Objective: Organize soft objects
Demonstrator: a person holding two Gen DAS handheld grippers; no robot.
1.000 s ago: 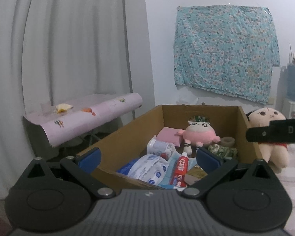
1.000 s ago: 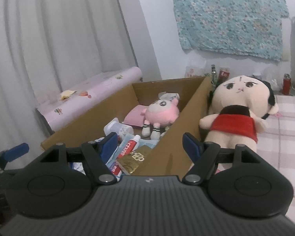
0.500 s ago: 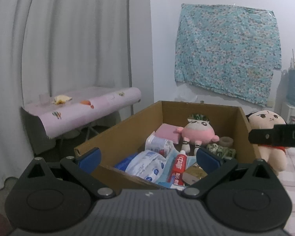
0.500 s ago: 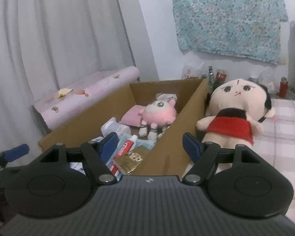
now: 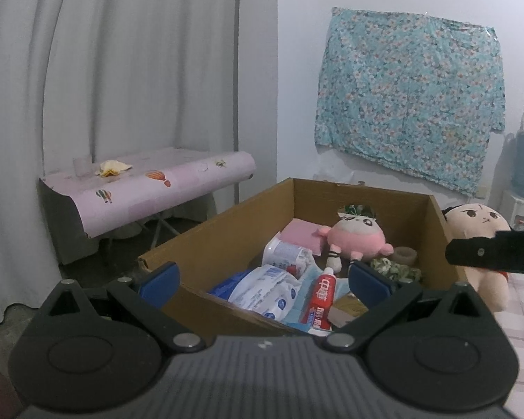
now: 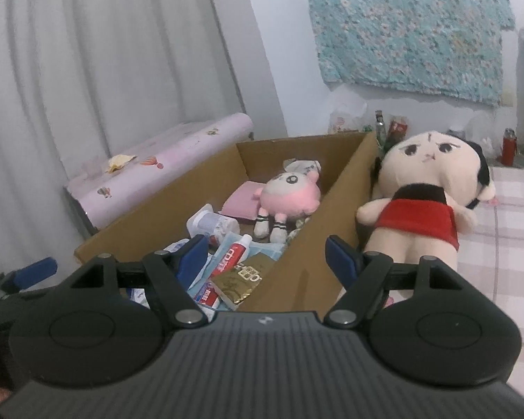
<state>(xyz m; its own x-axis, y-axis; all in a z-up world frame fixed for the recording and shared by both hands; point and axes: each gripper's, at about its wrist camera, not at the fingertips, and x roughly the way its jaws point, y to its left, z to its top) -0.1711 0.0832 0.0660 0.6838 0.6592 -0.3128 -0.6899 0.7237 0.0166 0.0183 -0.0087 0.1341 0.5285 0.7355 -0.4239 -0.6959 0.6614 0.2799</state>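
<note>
so far, one toy is in

i am holding both grippers wide and empty: left gripper [image 5: 262, 279], right gripper [image 6: 267, 253]. pink plush [image 6: 290, 197] is sitting in the box [image 6: 332, 209]. big doll [image 6: 426, 202] is waiting outside, beside it.

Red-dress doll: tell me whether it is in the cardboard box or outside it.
Outside. The red-dress doll leans against the outer side of the cardboard box wall, on the checked cloth; the pink plush sits inside.

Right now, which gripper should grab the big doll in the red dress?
Probably right. The right gripper is open, with the doll just ahead of its right finger, outside the cardboard box. The left gripper faces into the box.
</note>
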